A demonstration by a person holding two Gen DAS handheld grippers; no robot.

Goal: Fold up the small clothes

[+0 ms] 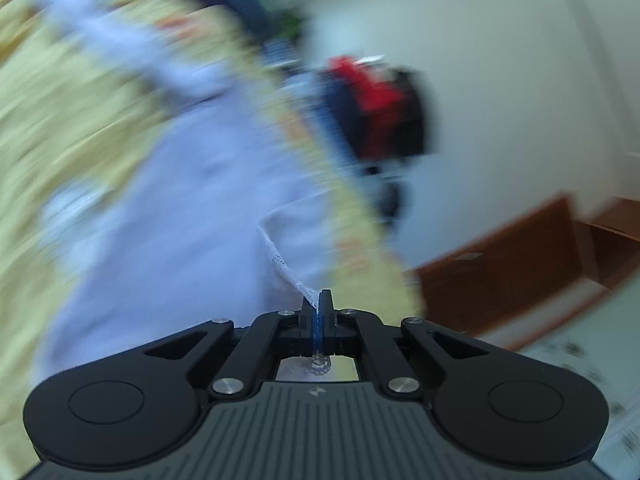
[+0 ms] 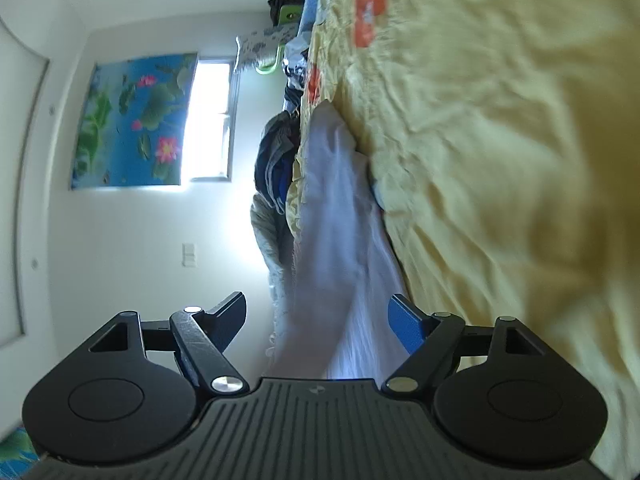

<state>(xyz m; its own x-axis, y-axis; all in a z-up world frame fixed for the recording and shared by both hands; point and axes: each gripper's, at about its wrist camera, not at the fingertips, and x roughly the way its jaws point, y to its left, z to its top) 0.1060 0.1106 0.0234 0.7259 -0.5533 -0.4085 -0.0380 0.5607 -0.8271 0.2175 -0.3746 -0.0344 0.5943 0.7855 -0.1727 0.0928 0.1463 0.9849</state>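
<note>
Pale lilac garment (image 1: 192, 216) with a white lace edge (image 1: 288, 268) lies spread on a yellow bedspread (image 1: 60, 128), near the bed's edge. The left gripper (image 1: 320, 308) has its fingers closed tight on the lace trim. The right gripper (image 2: 320, 316) has its fingers spread wide, the garment (image 2: 340, 240) lying between them, ungripped. Dark clothes (image 2: 276, 160) pile at the bed's far edge.
</note>
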